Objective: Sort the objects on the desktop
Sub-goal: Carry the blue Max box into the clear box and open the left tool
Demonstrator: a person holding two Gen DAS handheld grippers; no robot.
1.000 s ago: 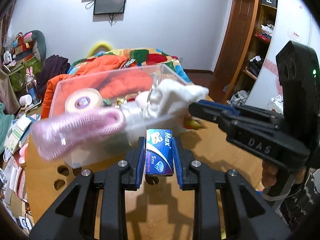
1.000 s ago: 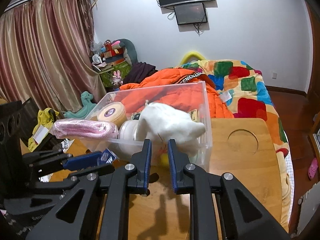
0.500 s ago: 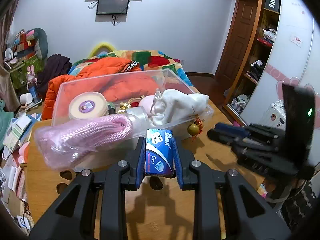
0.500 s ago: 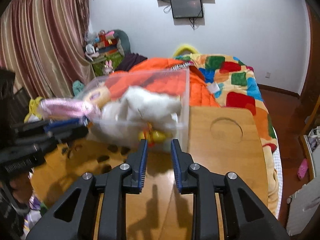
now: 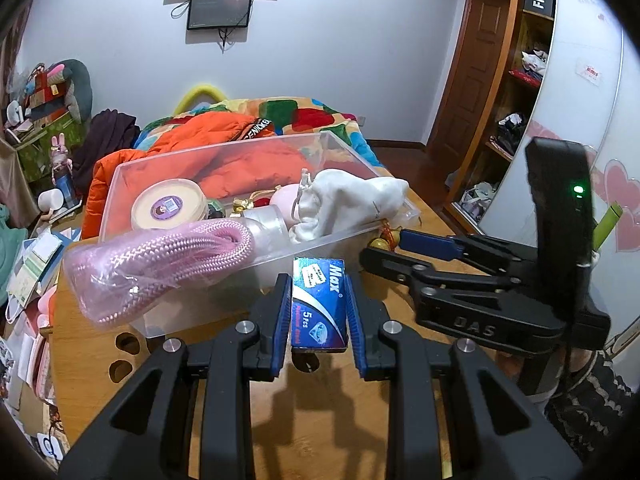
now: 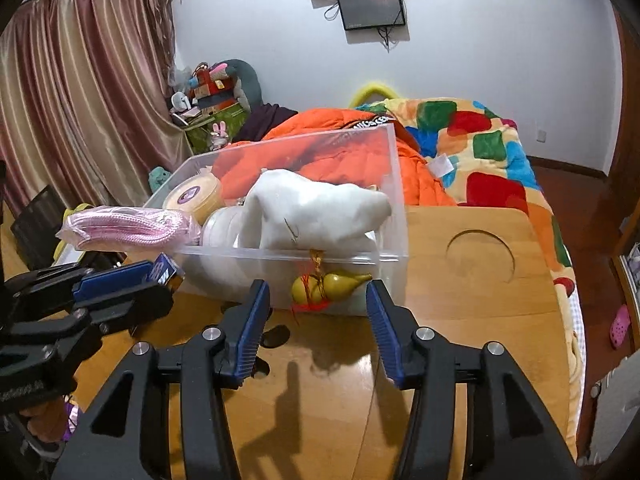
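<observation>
Tongs on the left (image 5: 318,312) are clenched on a small blue box marked "Max" (image 5: 319,302), which is held above the wooden table (image 5: 320,420) just short of the clear plastic bin (image 5: 248,148). Those on the right (image 6: 318,312) are spreading their blue pads with nothing pinched between them, and a yellow gourd charm (image 6: 326,286) with red cord is seen just ahead, against the bin's near wall. A white cloth pouch (image 6: 316,208), a pink rope bundle (image 5: 160,256) and a round tub (image 5: 170,208) are kept in the bin.
</observation>
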